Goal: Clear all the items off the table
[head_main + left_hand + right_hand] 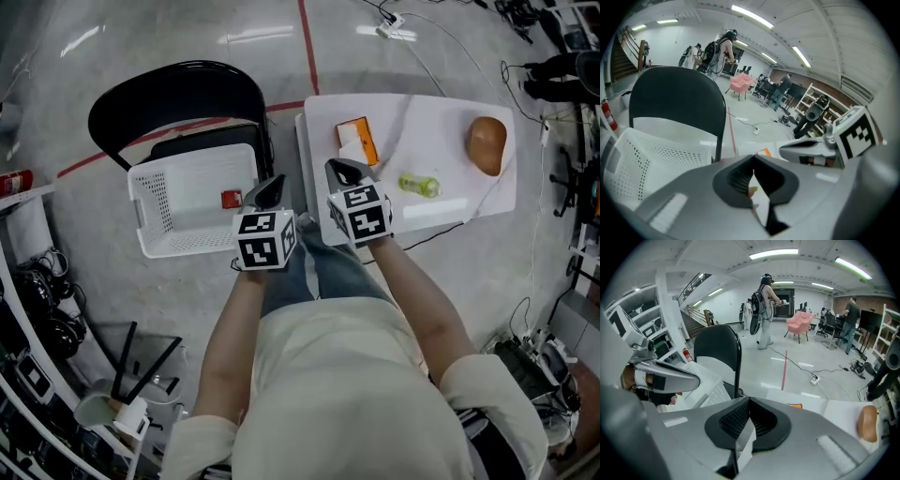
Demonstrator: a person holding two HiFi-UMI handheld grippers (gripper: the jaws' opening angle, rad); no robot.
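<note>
Person in cream top seen from above, both arms out fwd. Left gripper and right gripper are each pinched fully closed w/ nothing btwn jaws; left hangs by the rim of a white perforated plastic basket on a black folding chair, right over the near-left edge of a white rectangular table. Small red item lies in basket. On table, apart from each other: orange-and-white flat carton, small green plastic bottle lying down, brown rounded lump, white flat strip. Carton prob. light, stiff: pinch across narrow sides. Bottle prob. smooth, may roll: grip mid-body. Lump looks soft: squeeze gently.
</note>
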